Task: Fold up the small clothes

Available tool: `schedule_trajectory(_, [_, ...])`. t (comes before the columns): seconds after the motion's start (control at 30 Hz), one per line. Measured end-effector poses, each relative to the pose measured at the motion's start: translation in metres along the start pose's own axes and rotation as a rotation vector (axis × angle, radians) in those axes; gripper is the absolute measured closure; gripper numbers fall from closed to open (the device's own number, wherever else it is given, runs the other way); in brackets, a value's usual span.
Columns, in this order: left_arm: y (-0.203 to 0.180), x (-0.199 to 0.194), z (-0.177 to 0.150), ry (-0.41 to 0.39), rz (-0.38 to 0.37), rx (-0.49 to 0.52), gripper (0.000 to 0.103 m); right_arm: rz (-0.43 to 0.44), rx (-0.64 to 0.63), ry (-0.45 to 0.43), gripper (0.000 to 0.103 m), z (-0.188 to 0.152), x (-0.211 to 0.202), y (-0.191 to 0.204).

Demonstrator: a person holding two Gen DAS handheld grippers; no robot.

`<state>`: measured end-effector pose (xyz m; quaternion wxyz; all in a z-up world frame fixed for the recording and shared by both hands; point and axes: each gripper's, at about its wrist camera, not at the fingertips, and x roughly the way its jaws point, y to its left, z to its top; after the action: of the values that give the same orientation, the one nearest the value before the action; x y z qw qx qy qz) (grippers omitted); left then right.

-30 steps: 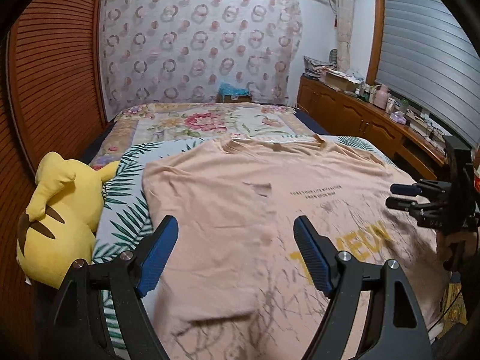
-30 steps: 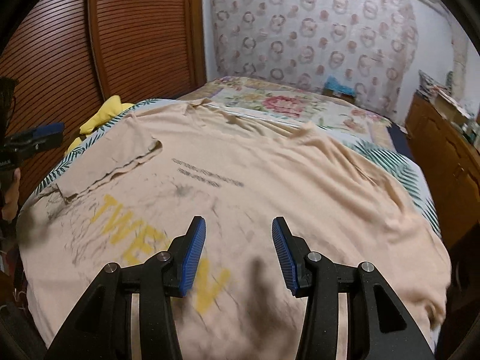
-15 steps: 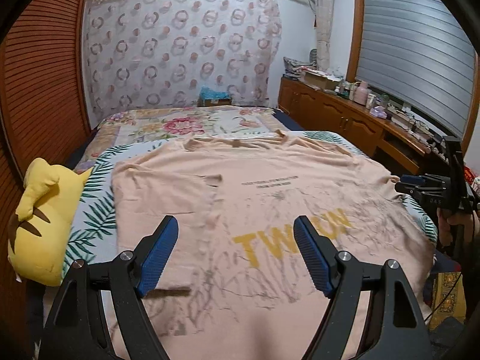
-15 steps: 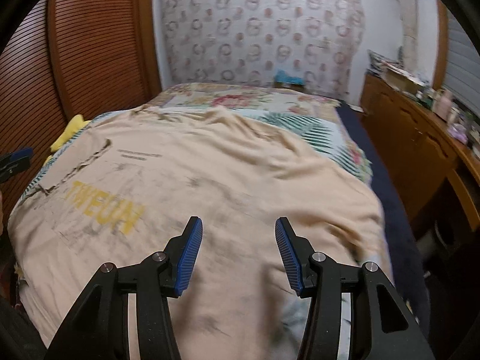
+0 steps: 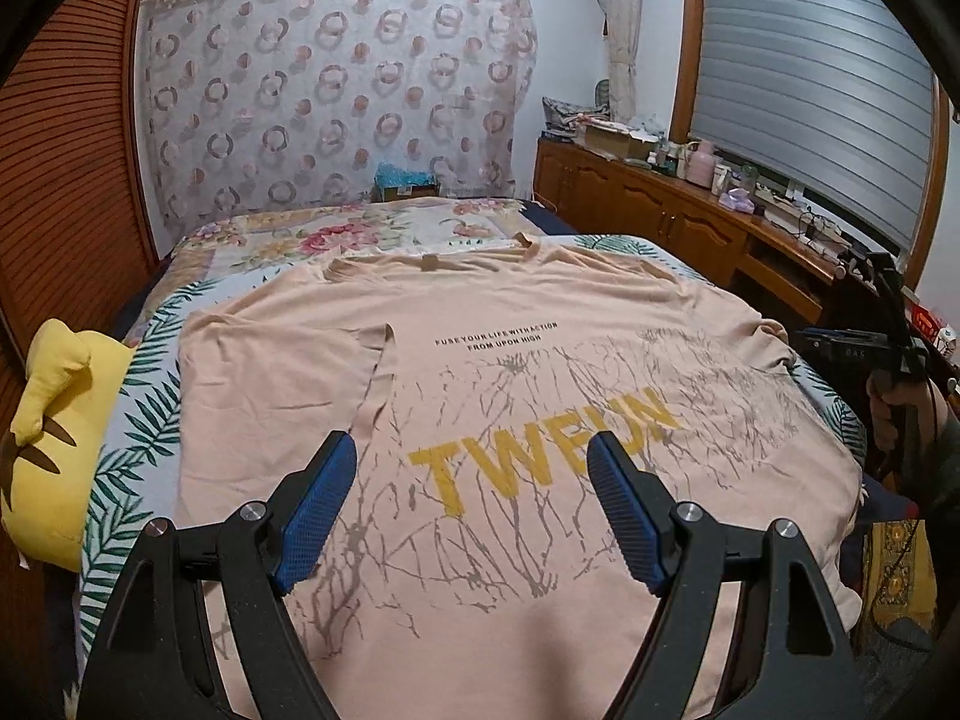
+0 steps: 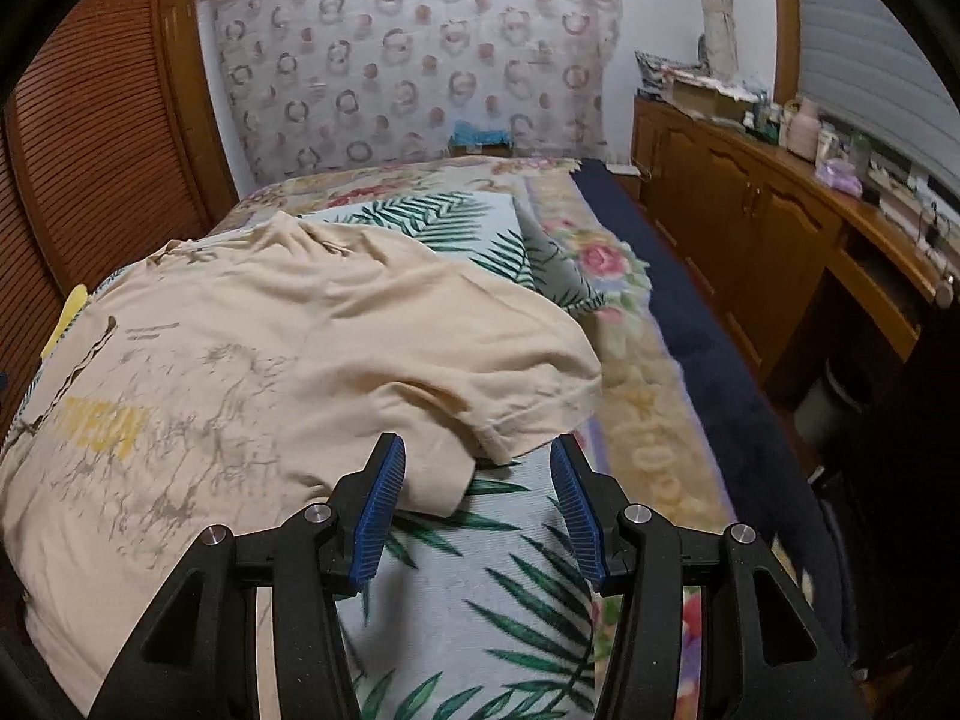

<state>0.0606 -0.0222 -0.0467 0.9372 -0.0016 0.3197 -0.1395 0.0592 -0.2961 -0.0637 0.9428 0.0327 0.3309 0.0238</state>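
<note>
A peach T-shirt [image 5: 510, 372] lies spread face up on the bed [image 5: 138, 420], its collar toward the far end and its hem at the near edge. It covers most of the leaf-print sheet [image 6: 480, 588]. One sleeve is folded in over the chest on the side by the wooden wardrobe [image 5: 66, 150]; the other sleeve [image 6: 528, 402] lies rumpled toward the bed's opposite edge, its cuff resting on bare sheet.

The left tool [image 5: 471, 504] hangs above the shirt's lower front near the yellow lettering, its blue pads well apart with nothing between them and not touching the cloth. The right tool [image 6: 474, 504] hangs over the bare sheet just short of the loose sleeve cuff, its pads apart and empty, the cuff's corner showing in the gap ahead of them.

A strip of sheet stays bare along the wardrobe-side edge, where a yellow plush toy [image 5: 54, 420] sits at the bed's border. On the other side, bare sheet and a floral blanket [image 6: 636, 372] run to the bed's edge, then a dark floor gap and a wooden cabinet [image 6: 750, 228] crowded with small items. The far end of the bed, beyond the collar, is open.
</note>
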Motion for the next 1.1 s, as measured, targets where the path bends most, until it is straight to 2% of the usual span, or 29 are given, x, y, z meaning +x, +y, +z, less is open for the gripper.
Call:
schedule_trajectory(0.17, [-0.003,0.008,-0.007,0.025,-0.005,0.001,0.023,0.005,0.001,0.032,0.051,0.013,0.01,-0.004])
schedule_trajectory(0.5, [-0.004,0.013,-0.017,0.04,-0.007,-0.004,0.023,0.001,-0.08,0.079,0.051,0.03,0.028,-0.01])
schedule_trajectory(0.6, [-0.001,0.016,-0.019,0.043,-0.007,-0.01,0.023,0.02,-0.091,0.068,0.06,0.031,0.029,-0.01])
schedule_trajectory(0.73, [0.002,0.019,-0.022,0.051,-0.004,-0.017,0.023,0.05,-0.117,0.064,0.085,0.03,0.029,-0.007])
schedule_trajectory(0.8, [0.003,0.019,-0.023,0.05,-0.003,-0.019,0.023,0.056,-0.126,0.068,0.092,0.029,0.03,-0.006])
schedule_trajectory(0.9, [0.003,0.02,-0.025,0.051,-0.005,-0.021,0.023,0.03,-0.144,0.055,0.096,0.029,0.026,-0.003])
schedule_trajectory(1.1, [0.004,0.02,-0.026,0.056,-0.003,-0.018,0.023,0.037,-0.19,-0.057,0.096,0.043,-0.007,0.021])
